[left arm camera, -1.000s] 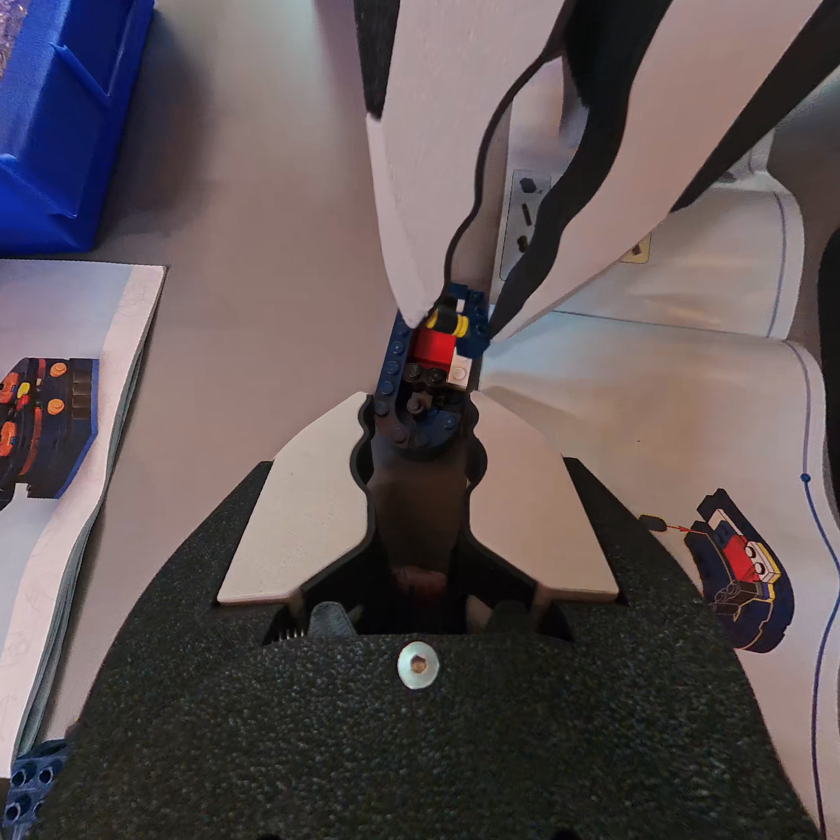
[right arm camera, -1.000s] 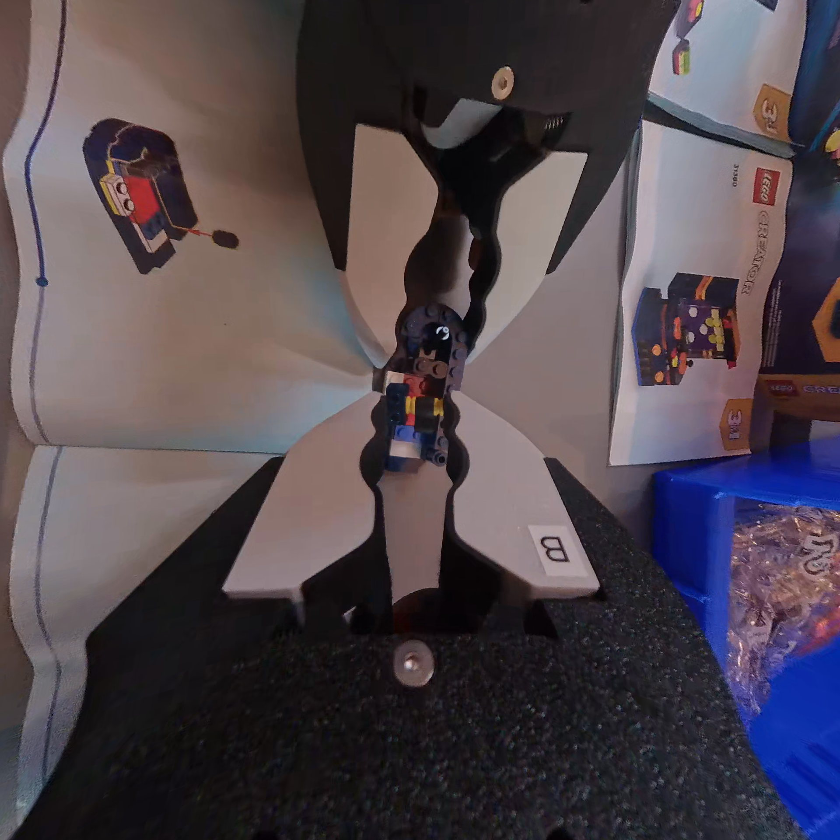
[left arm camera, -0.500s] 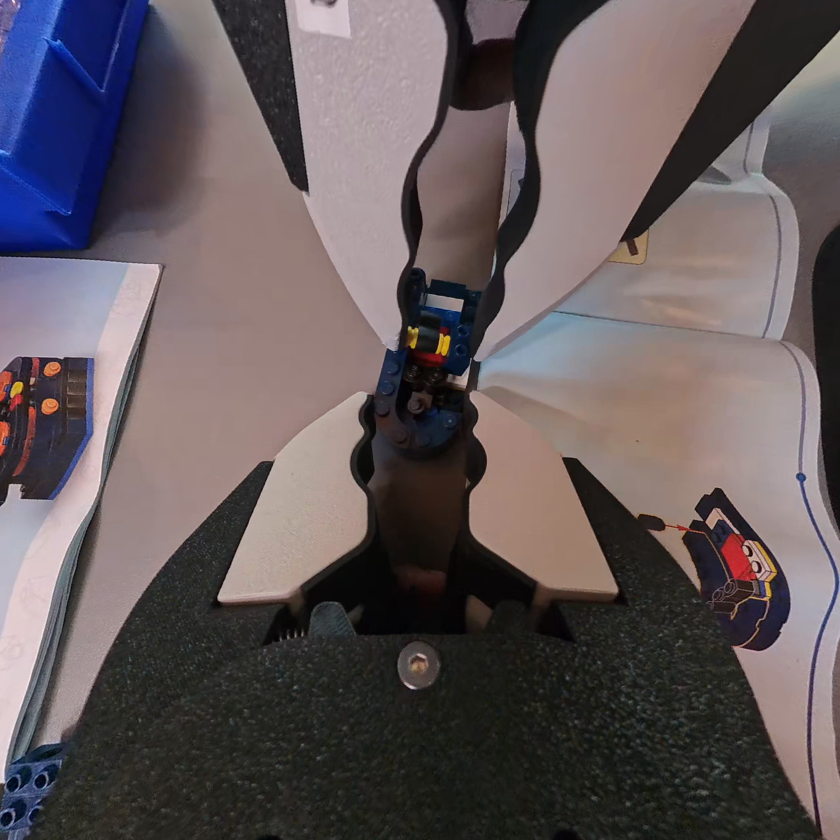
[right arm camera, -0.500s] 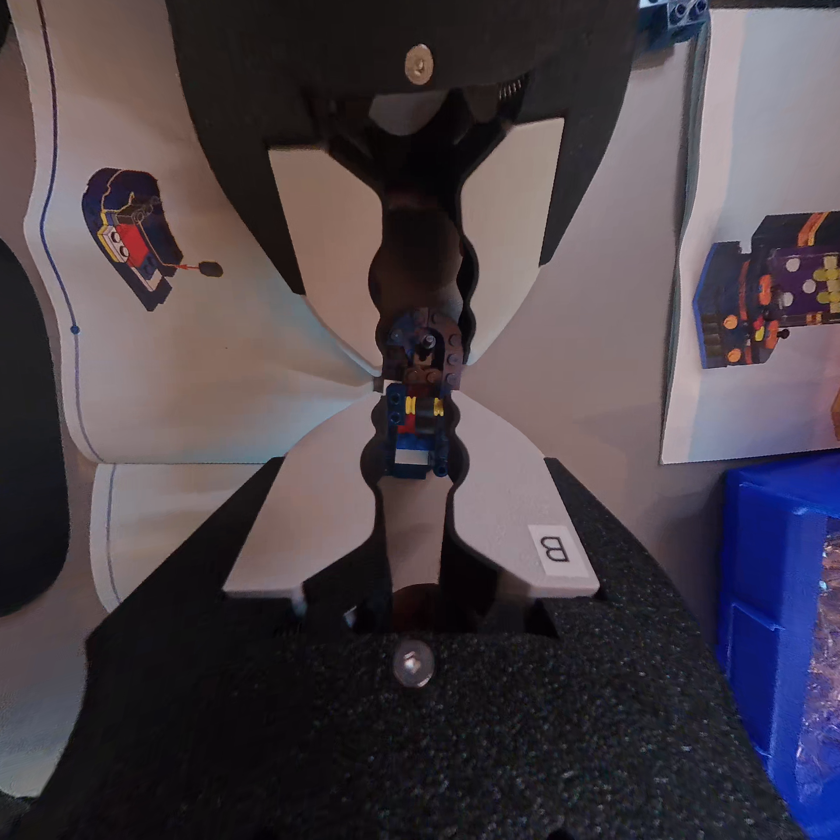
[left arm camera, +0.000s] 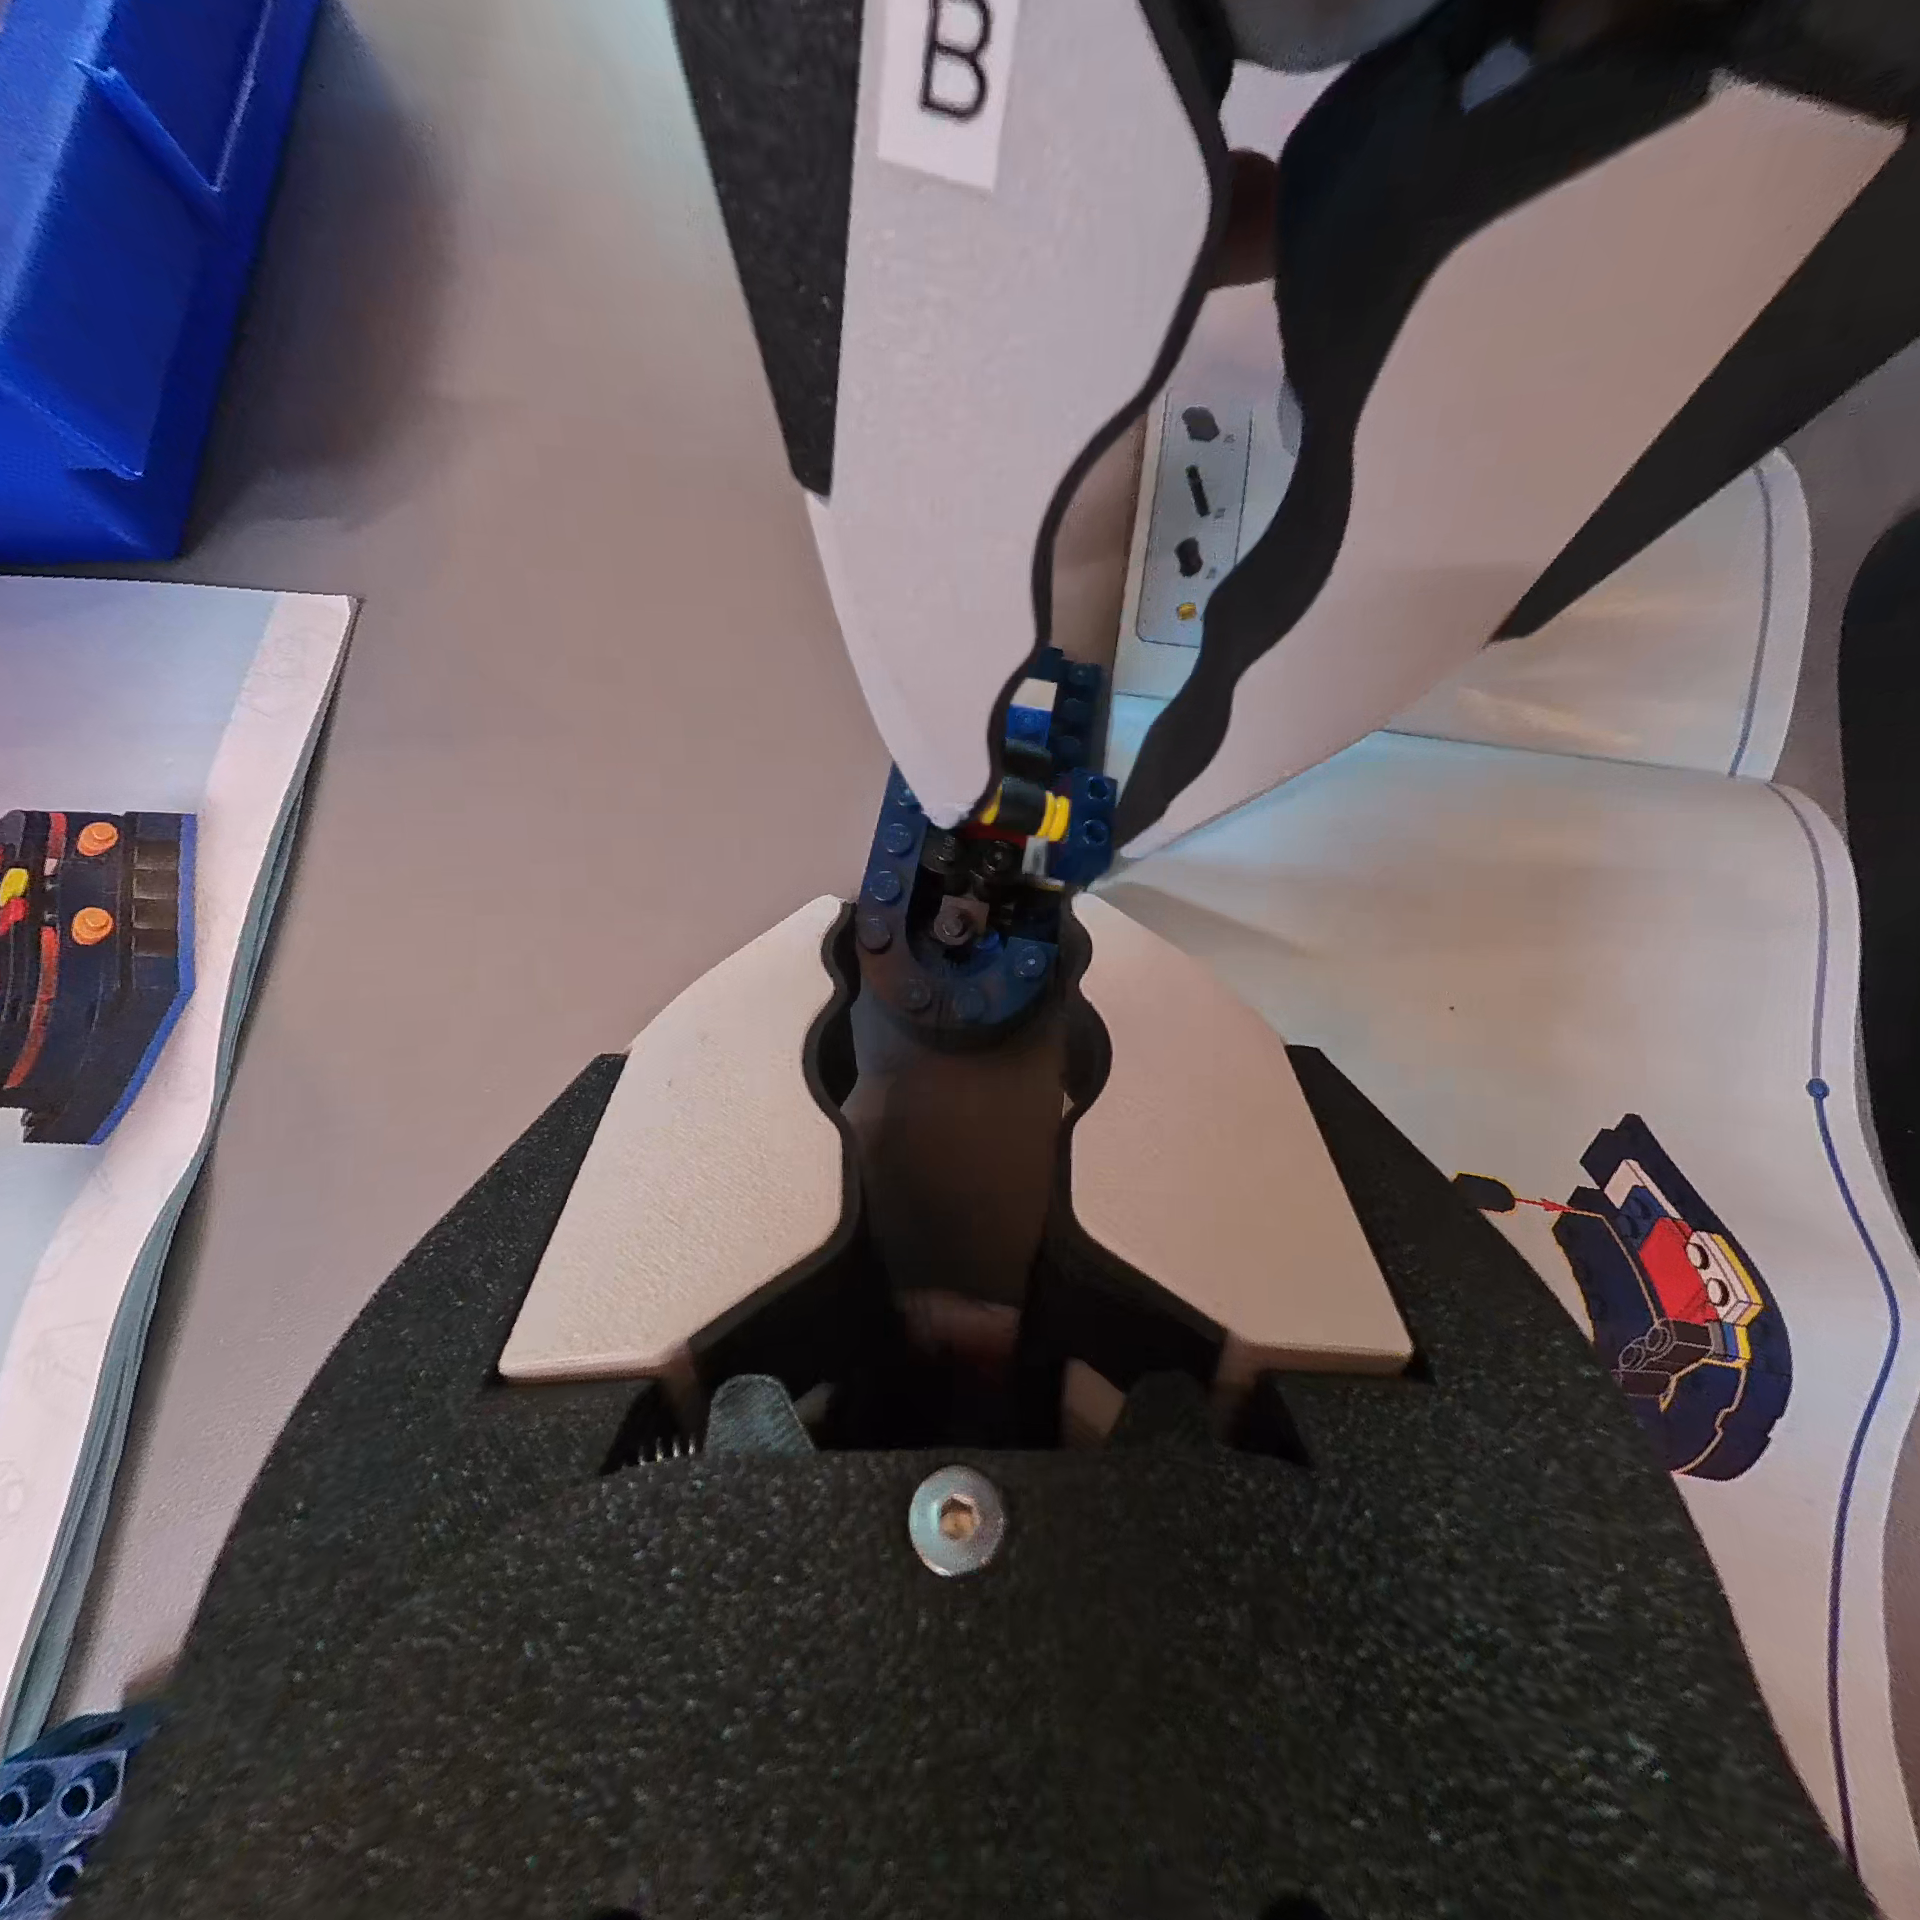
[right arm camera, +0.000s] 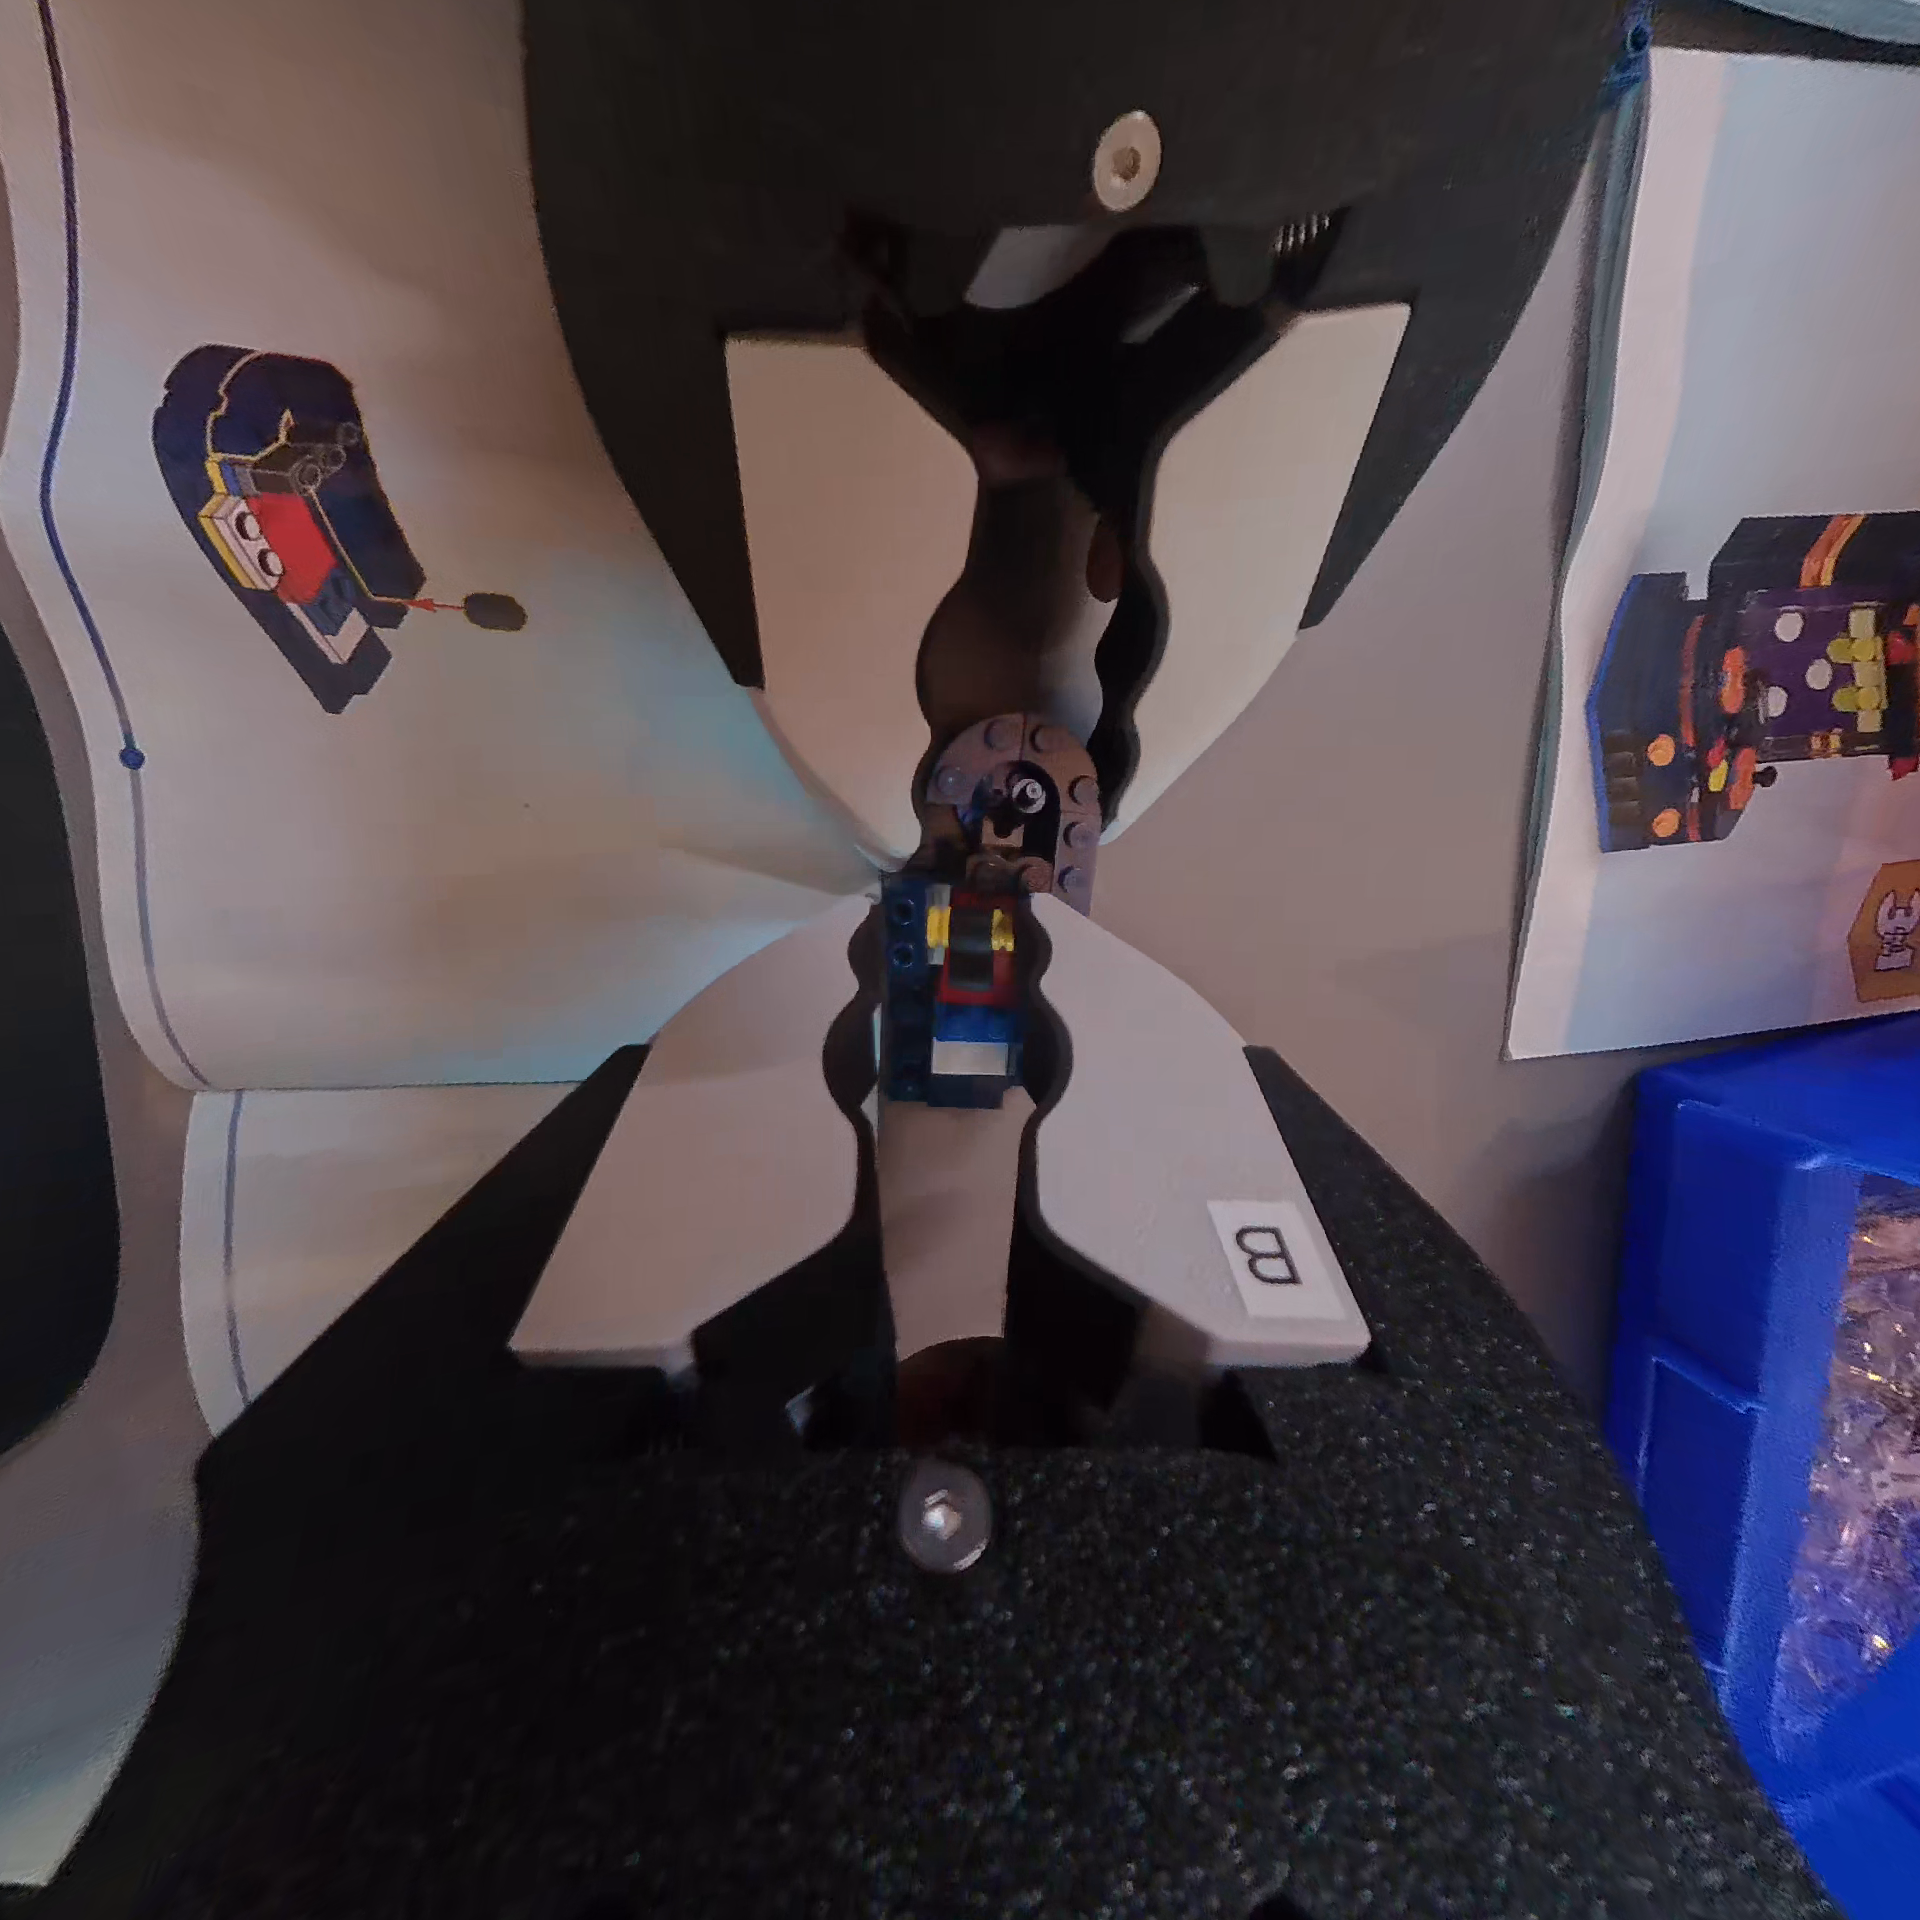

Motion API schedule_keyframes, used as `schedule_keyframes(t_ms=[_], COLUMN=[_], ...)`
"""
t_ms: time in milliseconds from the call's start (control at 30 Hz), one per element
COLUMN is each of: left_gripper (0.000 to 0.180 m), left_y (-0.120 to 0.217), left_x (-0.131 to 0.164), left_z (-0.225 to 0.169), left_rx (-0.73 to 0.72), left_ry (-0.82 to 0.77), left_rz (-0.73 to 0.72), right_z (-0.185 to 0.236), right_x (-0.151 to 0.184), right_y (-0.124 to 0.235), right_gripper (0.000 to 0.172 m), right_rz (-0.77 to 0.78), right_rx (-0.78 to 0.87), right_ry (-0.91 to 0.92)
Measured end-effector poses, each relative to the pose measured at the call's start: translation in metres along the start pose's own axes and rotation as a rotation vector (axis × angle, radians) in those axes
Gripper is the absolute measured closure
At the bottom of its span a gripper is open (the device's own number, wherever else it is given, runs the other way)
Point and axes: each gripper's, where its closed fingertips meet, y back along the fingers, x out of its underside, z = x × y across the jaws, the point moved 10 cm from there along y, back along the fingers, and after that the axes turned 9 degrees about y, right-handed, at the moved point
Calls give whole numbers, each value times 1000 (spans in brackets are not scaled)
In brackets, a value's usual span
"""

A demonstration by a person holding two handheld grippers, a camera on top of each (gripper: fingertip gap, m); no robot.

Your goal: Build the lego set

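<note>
Brick boat caught between two grippers

Trouble could start at the little brick boat point(left arm camera: 977, 894), which hangs in the air above the tabletop point(left arm camera: 540, 582), so every place below is told from the boat.

Far to the left of the boat sits a blue bin point(left arm camera: 114, 260), and nearer, still on the left, lies a closed booklet point(left arm camera: 135, 935) with a picture of a dark model on it. A loose blue brick point(left arm camera: 52, 1808) lies low down on that side too.

At the boat itself, the left gripper point(left arm camera: 961, 966) has its fingers point(left arm camera: 727, 1122) narrow and pressed on the round dark blue end. The right gripper point(right arm camera: 951, 997) meets it head-on, and its fingers point(right arm camera: 748, 1091) squeeze the other end, the part with the red, yellow and white bricks. The boat looks a bit bent in the middle, so I think the two halves are not lined up.

If one hand twists or pulls, the boat could snap apart where the bricks join. If one gripper squeezes too hard, small bricks could pop off and bounce away. If either one lets go too soon, the boat could tip and fall.

To the right of the boat, the open instruction page point(left arm camera: 1455, 987) lies flat under it, with a drawing of the boat point(left arm camera: 1673, 1299). A falling brick would land there and could roll off.
</note>
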Motion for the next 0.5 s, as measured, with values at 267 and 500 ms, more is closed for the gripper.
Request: schedule_keyframes(t_ms=[267, 500], left_gripper=[145, 145], left_y=[0, 0], left_x=[0, 0], left_z=[0, 0], left_rx=[3, 2], left_ry=[4, 4], left_rz=[1, 1], right_z=[1, 6], right_x=[0, -2], right_y=[0, 0], right_gripper=[148, 148], right_rz=[-12, 28], right_rx=[32, 88], right_ry=[1, 27])
